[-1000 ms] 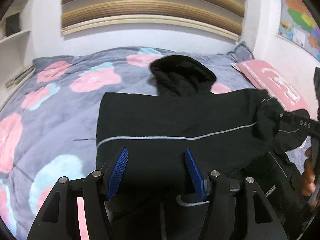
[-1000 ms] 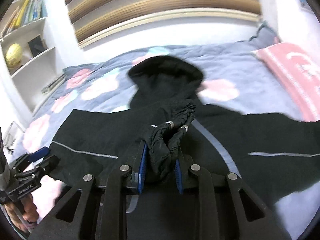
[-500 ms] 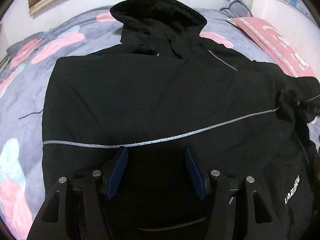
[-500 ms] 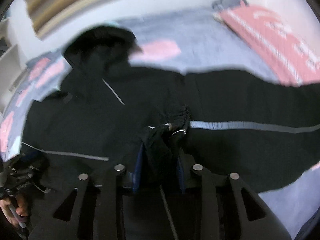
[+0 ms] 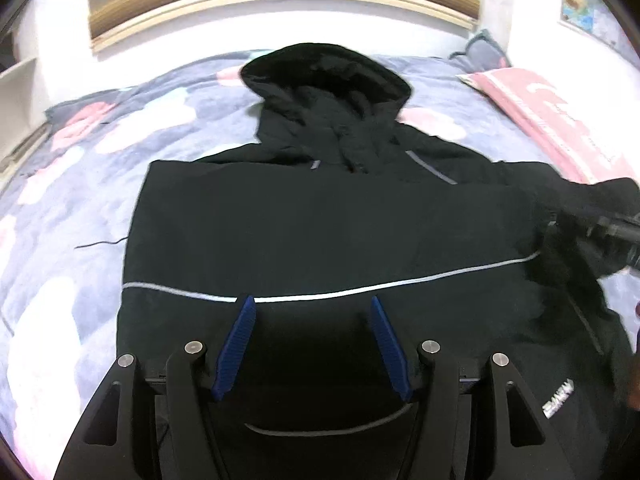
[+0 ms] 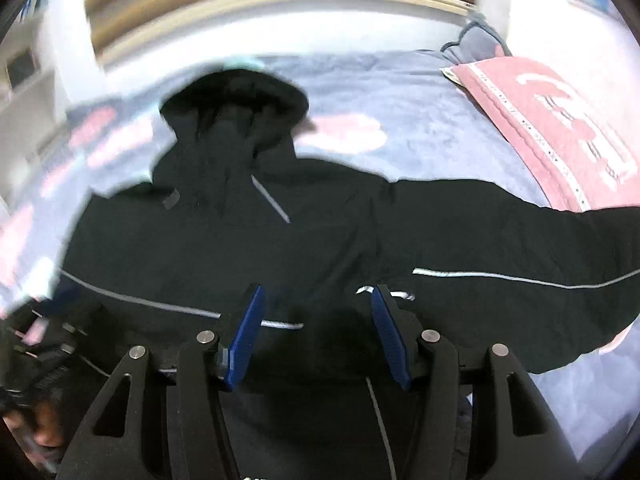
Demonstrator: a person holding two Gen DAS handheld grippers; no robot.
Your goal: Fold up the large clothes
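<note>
A black hooded jacket (image 5: 320, 224) with thin grey reflective stripes lies on the bed, hood toward the headboard. Its left sleeve is folded across the body. My left gripper (image 5: 312, 304) is open and empty, just above the jacket's lower half. The right gripper (image 5: 616, 228) shows dimly at the right edge of the left wrist view. In the right wrist view the jacket (image 6: 320, 240) has its right sleeve (image 6: 520, 256) stretched out to the right. My right gripper (image 6: 316, 296) is open above the sleeve's cuff. The left gripper (image 6: 36, 344) is at the lower left.
The bed has a grey blanket with pink and light blue flowers (image 5: 80, 168). A pink pillow (image 5: 560, 120) lies at the right; it also shows in the right wrist view (image 6: 560, 128). A wooden headboard (image 5: 280, 4) and white wall are behind. White shelves (image 6: 24, 76) stand at the left.
My right gripper has opened and let go of the bunched sleeve cuff it held. The left gripper stayed open and tilted back up after dipping toward the jacket.
</note>
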